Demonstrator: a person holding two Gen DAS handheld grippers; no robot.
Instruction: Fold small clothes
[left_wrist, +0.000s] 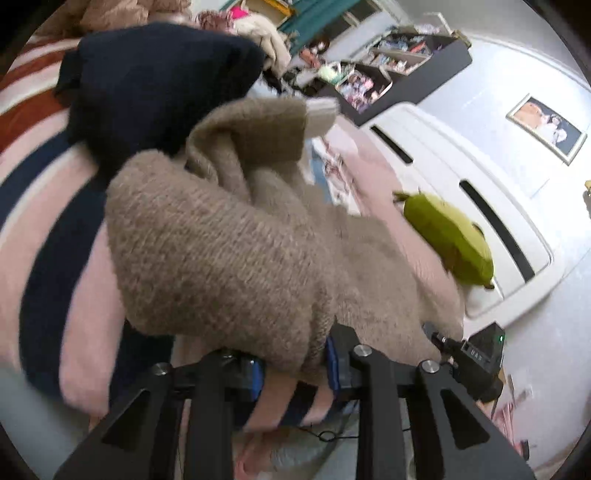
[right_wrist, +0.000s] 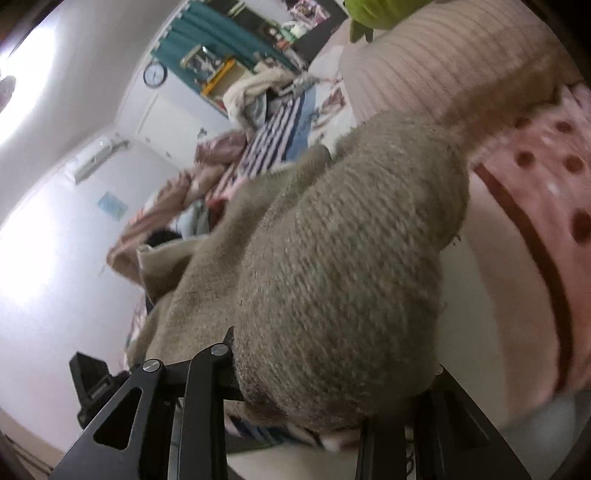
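Two grippers are all we hold here, and both have a grip on one beige knit garment (left_wrist: 229, 236). Taking the bed (left_wrist: 48, 206) as our landmark, with its pink, navy and rust stripes, the knit lies bunched across its middle and fills most of both views. A navy garment (left_wrist: 159, 81) sits on the bed just beyond the knit. A green plush toy (left_wrist: 450, 236) rests at the bed's edge, beside the white headboard (left_wrist: 461, 206). In the right wrist view a pink dotted cloth (right_wrist: 543, 173) lies on the bed just beside the knit. Our left gripper (left_wrist: 295, 360) has its blue pads (left_wrist: 255, 373) pressed into a fold of knit at the near edge of the bed. Our right gripper (right_wrist: 325, 402) is buried under a bulge of the knit (right_wrist: 343, 258); its jaws stand close together with the fabric bunched between them
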